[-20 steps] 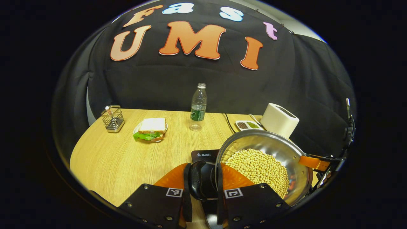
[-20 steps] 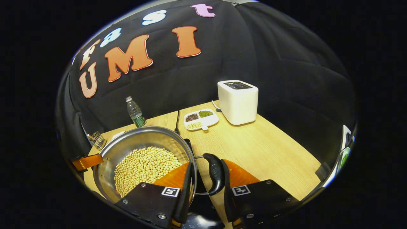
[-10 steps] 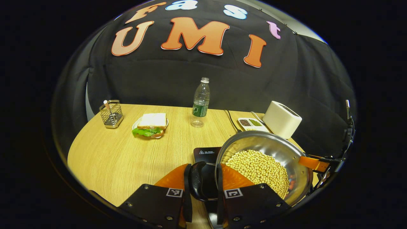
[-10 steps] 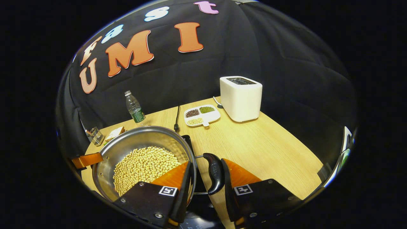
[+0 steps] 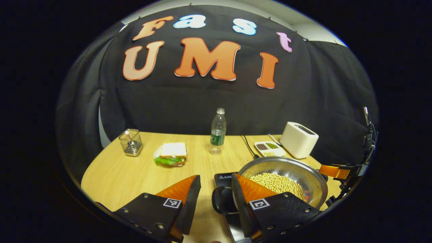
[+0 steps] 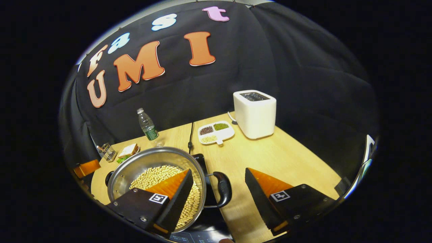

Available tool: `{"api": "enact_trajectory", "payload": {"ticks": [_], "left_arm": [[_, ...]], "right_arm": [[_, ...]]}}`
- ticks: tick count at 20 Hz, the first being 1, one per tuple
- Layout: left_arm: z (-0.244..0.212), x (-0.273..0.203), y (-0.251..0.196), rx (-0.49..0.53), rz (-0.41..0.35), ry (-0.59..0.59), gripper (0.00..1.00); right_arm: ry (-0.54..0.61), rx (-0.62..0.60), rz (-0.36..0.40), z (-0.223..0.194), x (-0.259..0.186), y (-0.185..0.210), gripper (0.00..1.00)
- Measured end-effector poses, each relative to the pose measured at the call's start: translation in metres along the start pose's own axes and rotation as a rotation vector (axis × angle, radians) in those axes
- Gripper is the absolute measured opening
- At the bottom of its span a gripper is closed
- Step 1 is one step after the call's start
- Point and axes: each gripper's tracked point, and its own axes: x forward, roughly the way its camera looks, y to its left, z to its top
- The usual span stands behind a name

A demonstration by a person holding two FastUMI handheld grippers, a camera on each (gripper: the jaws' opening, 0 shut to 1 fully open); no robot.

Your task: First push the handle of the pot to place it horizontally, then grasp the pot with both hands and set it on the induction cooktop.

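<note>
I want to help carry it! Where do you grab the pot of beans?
By its two dark loop handles, one on each side of the pot. Come from the sides, one tool per handle: they stick out level, clear of the round wall.

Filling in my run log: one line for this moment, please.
steel pot of soybeans on black induction cooktop | left gripper open | right gripper open | handles unheld

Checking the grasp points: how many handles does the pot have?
2: one handle on the pot's right side between the right gripper's open fingers, one on its left side by the left gripper.
</note>
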Motion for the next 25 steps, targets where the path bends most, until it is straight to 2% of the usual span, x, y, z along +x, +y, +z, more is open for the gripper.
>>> {"api": "enact_trajectory", "payload": {"ticks": [4, 6, 9, 10, 12, 13, 14, 17, 18, 19, 20, 25], "left_arm": [[0.076, -0.045, 0.031, -0.049, 0.04, -0.174, 0.59], [0.103, -0.07, 0.046, -0.033, 0.067, -0.224, 0.94], [0.139, -0.102, 0.067, 0.035, 0.127, -0.296, 0.89], [0.149, -0.111, 0.072, 0.069, 0.144, -0.32, 0.92], [0.165, -0.133, 0.071, 0.101, 0.146, -0.361, 0.95], [0.17, -0.14, 0.068, 0.102, 0.137, -0.376, 0.89], [0.173, -0.148, 0.067, 0.105, 0.135, -0.384, 0.89], [0.182, -0.165, 0.066, 0.153, 0.133, -0.406, 0.89], [0.185, -0.17, 0.066, 0.167, 0.145, -0.417, 0.89], [0.19, -0.175, 0.066, 0.168, 0.15, -0.429, 0.89], [0.193, -0.179, 0.065, 0.16, 0.148, -0.436, 0.89], [0.196, -0.191, 0.069, 0.143, 0.15, -0.455, 0.89]], "right_arm": [[-0.124, -0.07, 0.018, 0.052, -0.04, 0.009, 0.95], [-0.186, -0.089, 0.019, 0.078, -0.061, 0.015, 0.95], [-0.252, -0.091, 0.058, 0.11, -0.091, 0.03, 0.95], [-0.274, -0.09, 0.075, 0.12, -0.102, 0.036, 0.95], [-0.328, -0.082, 0.114, 0.139, -0.123, 0.046, 0.95], [-0.351, -0.078, 0.128, 0.146, -0.131, 0.05, 1.0], [-0.37, -0.078, 0.138, 0.154, -0.14, 0.053, 0.95], [-0.435, -0.103, 0.153, 0.173, -0.163, 0.058, 0.95], [-0.458, -0.112, 0.145, 0.18, -0.17, 0.057, 1.0], [-0.476, -0.114, 0.141, 0.184, -0.175, 0.056, 1.0], [-0.488, -0.111, 0.146, 0.187, -0.182, 0.056, 0.95], [-0.501, -0.1, 0.157, 0.187, -0.193, 0.051, 0.95]]}}
